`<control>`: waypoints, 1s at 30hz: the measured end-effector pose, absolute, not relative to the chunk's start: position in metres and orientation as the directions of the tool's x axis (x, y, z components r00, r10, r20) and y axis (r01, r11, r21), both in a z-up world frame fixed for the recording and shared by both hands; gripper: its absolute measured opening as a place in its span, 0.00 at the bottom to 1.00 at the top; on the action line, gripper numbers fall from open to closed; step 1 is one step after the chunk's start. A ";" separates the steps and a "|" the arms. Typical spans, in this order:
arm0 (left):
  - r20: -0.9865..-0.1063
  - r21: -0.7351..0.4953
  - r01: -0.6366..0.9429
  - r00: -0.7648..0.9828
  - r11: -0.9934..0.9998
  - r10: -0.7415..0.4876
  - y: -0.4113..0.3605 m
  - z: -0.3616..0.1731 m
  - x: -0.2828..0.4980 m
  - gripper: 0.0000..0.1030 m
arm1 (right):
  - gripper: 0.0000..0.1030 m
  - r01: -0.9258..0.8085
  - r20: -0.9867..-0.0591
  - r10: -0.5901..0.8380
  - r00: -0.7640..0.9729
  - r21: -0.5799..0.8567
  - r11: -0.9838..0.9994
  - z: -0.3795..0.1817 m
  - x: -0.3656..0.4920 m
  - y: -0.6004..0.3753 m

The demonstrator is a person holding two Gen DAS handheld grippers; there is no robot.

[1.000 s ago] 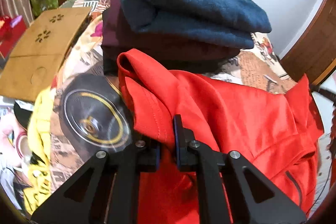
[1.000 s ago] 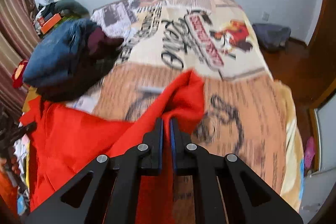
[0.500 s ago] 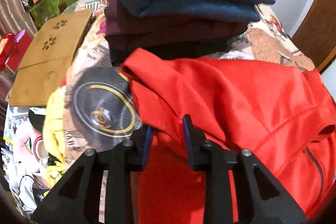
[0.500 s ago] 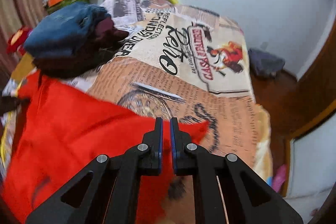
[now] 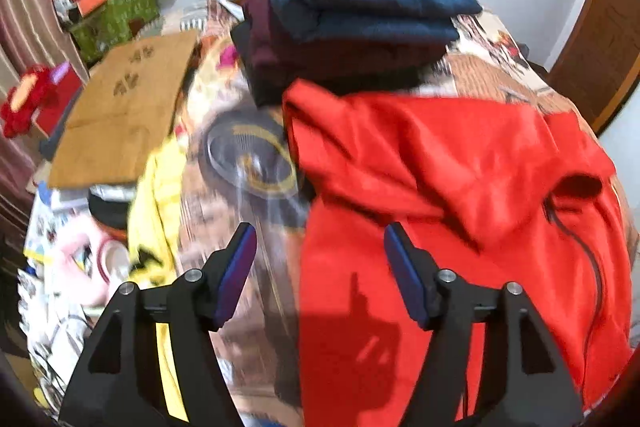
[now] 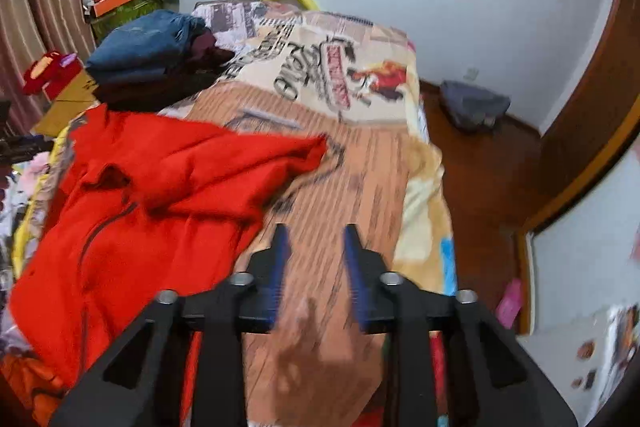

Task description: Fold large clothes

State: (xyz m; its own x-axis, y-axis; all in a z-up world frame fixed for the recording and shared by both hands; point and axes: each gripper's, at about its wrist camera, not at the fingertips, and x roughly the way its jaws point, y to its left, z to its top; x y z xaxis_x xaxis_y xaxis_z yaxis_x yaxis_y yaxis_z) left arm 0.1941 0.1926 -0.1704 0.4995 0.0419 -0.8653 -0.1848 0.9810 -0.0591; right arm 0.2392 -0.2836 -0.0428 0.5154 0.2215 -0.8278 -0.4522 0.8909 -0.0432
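1. Motion blur on both views; red jacket (image 5: 460, 187) cut off at 5 o'clock in the left view.
2. Crumpled, smooth, lying on the printed bed (image 6: 352, 187), at 6 o'clock of the folded stack (image 5: 360, 27).
3. Left tongs (image 5: 320, 251) opening, nothing pinched, jacket edge below.
4. Right tongs (image 6: 314, 247) opening, empty, at 3 o'clock of the jacket.

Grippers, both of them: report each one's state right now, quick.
Left gripper: jaws opening, nothing between them; the red jacket lies released on the bed.
Right gripper: jaws opening, empty, over the bedspread.
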 end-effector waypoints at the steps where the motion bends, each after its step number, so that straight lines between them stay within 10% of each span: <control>1: -0.877 -0.071 -0.183 0.480 0.981 0.027 0.192 -0.177 0.190 0.64 | 0.52 -0.453 -0.826 0.240 0.510 -0.020 0.891 -0.046 0.230 -0.283; 19: -0.905 -0.376 -0.265 0.312 0.888 -0.290 0.194 -0.279 0.130 0.64 | 0.52 -0.396 -0.863 0.426 0.271 0.303 0.867 -0.160 0.203 -0.238; 24: -0.887 -0.398 -0.201 0.331 0.895 -0.321 0.176 -0.271 0.135 0.15 | 0.15 -0.413 -0.840 0.476 0.260 0.348 0.841 -0.154 0.205 -0.234; 30: -0.865 -0.363 -0.104 0.406 0.926 -0.293 0.149 -0.234 0.149 0.05 | 0.10 -0.479 -0.829 0.467 0.308 0.289 0.829 -0.139 0.201 -0.215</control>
State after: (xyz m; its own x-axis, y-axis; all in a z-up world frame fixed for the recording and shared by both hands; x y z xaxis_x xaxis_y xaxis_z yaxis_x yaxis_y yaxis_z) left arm 0.1492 0.1489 -0.2338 0.4064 -0.2933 -0.8653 -0.1042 0.9260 -0.3629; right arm 0.2011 -0.2153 -0.1394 0.3076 0.4665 -0.8293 -0.4787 0.8291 0.2889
